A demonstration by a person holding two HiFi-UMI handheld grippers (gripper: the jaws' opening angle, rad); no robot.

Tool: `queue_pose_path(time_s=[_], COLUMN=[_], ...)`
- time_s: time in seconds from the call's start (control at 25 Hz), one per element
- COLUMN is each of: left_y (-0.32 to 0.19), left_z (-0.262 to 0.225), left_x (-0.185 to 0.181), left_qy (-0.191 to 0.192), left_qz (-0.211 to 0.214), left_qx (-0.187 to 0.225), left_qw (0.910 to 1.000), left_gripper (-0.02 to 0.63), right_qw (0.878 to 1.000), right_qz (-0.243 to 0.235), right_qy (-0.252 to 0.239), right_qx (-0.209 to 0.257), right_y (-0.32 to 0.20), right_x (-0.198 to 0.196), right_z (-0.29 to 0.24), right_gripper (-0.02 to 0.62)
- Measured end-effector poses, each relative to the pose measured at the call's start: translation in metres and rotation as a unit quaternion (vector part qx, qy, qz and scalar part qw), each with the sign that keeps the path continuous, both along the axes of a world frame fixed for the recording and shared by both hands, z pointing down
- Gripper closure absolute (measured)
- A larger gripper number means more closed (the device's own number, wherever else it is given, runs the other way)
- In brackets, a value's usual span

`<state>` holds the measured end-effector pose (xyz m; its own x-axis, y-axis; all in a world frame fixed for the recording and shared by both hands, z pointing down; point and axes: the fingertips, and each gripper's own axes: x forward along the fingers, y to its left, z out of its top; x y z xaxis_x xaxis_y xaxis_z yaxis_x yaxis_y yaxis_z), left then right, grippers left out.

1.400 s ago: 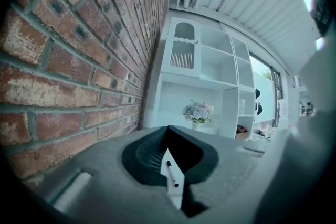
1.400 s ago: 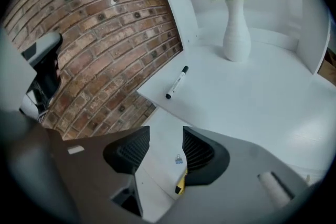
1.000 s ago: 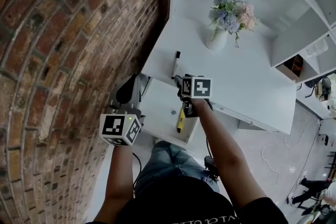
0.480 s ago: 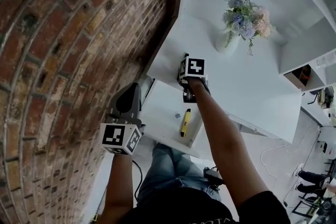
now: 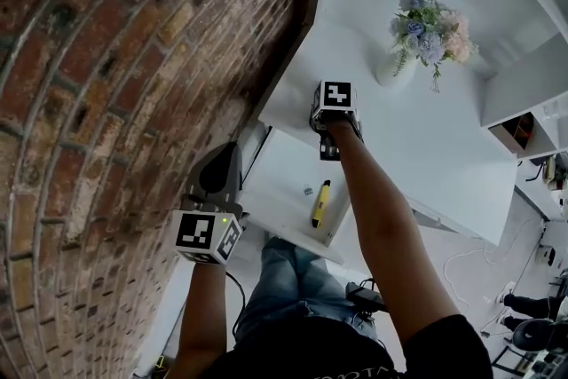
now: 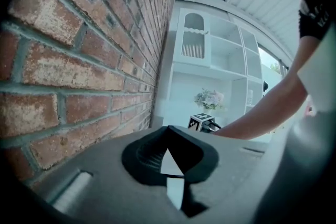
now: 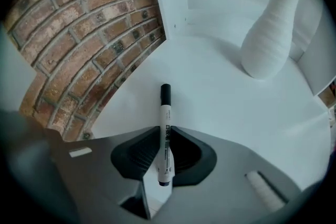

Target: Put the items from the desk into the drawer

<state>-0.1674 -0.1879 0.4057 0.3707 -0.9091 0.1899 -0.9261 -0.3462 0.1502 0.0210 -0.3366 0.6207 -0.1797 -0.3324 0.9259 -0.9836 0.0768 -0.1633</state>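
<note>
Brought the right gripper (image 7: 165, 137) from over the drawer (image 5: 275, 177) to the brick-wall edge of the desk (image 5: 417, 138), jaws just closing to a pinch on the marker (image 7: 165, 110) lying there. Needed, by the look, a firm mid-barrel hold and a straight lift. Held the left gripper (image 6: 168, 134), jaws pressed together, by the drawer's left edge.

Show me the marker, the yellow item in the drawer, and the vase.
marker (image 7: 165, 113): right gripper view, white barrel.
yellow item (image 5: 320, 203): head view, middle of its body.
vase (image 7: 270, 39): right gripper view, ribbed belly.
</note>
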Motion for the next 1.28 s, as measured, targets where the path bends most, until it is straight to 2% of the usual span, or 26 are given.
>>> queue_pose_path(time_s=[0.12,0.28,0.56,0.64,0.76,0.84,0.96,1.28], left_y=[0.003,0.005,0.004,0.003,0.001,0.000,0.000,0.005], left_z=[-0.004,-0.010,-0.022,-0.026,-0.032,-0.036,-0.041,-0.039], left_x=[-0.002,-0.002,0.016,0.021,0.027,0.030,0.034,0.040], left_qy=[-0.001,0.004,0.015,0.019,0.024,0.026,0.030,0.026], left_qz=[0.001,0.002,0.021,0.024,0.028,0.030,0.031,0.042], left_qx=[0.004,0.011,0.026,0.030,0.036,0.040,0.047,0.052], left_qw=[1.0000,0.9999,0.9993,0.9991,0.9987,0.9984,0.9980,0.9974], left_gripper=[0.604,0.604,0.604,0.604,0.604,0.604,0.604,0.604], right_qw=[0.999,0.996,0.979,0.973,0.961,0.950,0.926,0.847], right_qz=[0.017,0.008,0.016,0.023,0.019,0.010,-0.001,-0.023], right_qy=[-0.041,-0.066,-0.134,-0.137,-0.117,-0.105,-0.091,-0.062], right_qx=[0.028,0.065,0.151,0.185,0.250,0.295,0.366,0.527], right_y=[0.000,0.008,0.035,0.046,0.063,0.076,0.093,0.146], right_x=[0.000,0.003,0.013,0.019,0.029,0.031,0.031,0.033], right_z=[-0.011,-0.034,-0.082,-0.100,-0.126,-0.143,-0.171,-0.231], right_gripper=[0.515,0.514,0.515,0.515,0.514,0.515,0.515,0.514])
